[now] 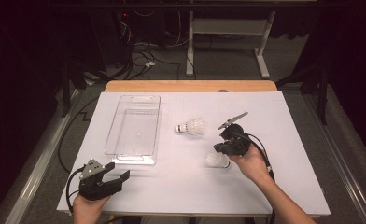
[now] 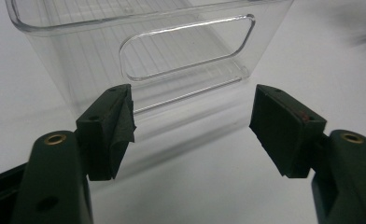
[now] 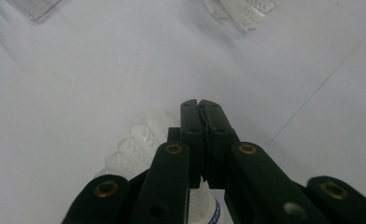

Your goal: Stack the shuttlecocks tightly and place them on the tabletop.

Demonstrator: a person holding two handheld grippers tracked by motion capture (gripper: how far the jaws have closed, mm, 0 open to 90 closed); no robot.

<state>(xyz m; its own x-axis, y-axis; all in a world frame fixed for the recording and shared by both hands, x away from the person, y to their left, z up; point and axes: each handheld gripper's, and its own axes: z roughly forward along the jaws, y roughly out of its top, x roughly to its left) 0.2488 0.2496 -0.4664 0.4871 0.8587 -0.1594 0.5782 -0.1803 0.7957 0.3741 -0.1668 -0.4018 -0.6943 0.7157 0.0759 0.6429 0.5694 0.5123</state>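
White shuttle (image 1: 217,160) lies sideways just under my R fingers (image 1: 224,147), pinched together w/ nothing held; L fingers (image 1: 119,177) spread wide, empty, facing bin (image 1: 133,156).

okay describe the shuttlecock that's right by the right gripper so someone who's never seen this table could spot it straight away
On the white table, look right of the clear plastic tray, towards the person's edge. The shuttlecock lies on its side just below the shut right gripper, by the hand. The other shuttlecock lies farther back, alone in the open next to the tray.
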